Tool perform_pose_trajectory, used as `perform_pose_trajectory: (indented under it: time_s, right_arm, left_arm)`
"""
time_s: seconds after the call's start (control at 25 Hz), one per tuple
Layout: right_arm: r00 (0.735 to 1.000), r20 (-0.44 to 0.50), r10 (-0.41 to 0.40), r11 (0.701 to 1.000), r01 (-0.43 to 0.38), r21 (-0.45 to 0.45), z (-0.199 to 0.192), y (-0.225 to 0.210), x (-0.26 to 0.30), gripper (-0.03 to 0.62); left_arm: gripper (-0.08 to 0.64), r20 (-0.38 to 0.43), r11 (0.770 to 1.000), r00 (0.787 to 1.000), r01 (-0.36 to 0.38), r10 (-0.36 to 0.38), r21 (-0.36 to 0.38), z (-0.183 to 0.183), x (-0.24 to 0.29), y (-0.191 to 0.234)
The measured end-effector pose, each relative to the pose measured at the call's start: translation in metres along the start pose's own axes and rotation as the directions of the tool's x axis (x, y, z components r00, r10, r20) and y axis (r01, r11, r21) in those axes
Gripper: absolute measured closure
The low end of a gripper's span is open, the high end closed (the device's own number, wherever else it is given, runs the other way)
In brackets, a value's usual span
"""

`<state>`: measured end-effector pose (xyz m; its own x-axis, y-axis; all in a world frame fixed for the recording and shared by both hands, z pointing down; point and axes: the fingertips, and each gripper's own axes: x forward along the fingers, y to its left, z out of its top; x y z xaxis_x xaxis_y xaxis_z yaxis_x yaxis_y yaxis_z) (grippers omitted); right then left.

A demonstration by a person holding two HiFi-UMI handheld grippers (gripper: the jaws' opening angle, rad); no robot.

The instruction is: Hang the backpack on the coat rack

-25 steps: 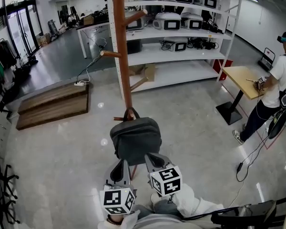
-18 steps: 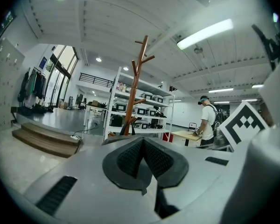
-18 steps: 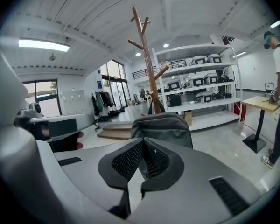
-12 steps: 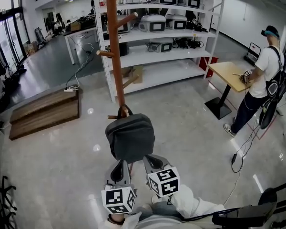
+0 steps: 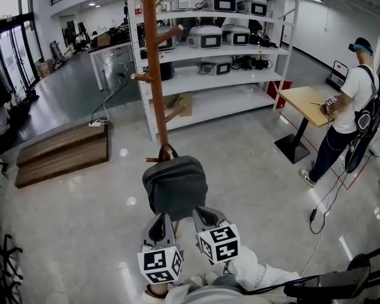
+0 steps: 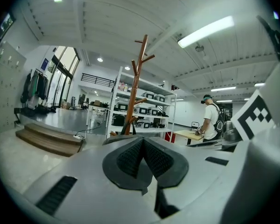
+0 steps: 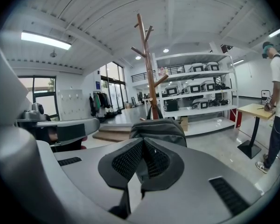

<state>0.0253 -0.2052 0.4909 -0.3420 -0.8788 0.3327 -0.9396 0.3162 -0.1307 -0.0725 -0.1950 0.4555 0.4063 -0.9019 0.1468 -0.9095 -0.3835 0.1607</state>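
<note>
A dark grey fabric backpack [image 5: 175, 185] is raised off the floor, not yet on a peg. Its black top handle loop points toward the tall reddish-brown wooden coat rack [image 5: 153, 68], which stands upright just beyond with upward-angled pegs.

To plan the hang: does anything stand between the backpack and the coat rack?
Nothing visible does: only bare floor lies between the backpack and the coat rack; the shelving stands behind it.
</note>
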Motion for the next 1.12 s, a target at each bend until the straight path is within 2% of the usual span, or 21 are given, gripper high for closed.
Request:
perform_pose_trajectory:
  time_s: [0.36,1.12]
  right_arm:
    - [0.999,-0.001,0.037,0.999,-0.037,-0.024,0.0019,0.0040,0.0010,0.580]
    - [0.999,-0.009,0.040,0.997,-0.040,-0.064,0.0027,-0.0002,0.0039,0.581]
  left_arm:
    - [0.558,0.001,1.000,1.000,-0.016,0.016,-0.011,-0.0013,0.0001,-0.0026]
    - [0.558,0.005,0.998,0.999,-0.044,0.044,-0.035,0.0005,0.0048,0.0029]
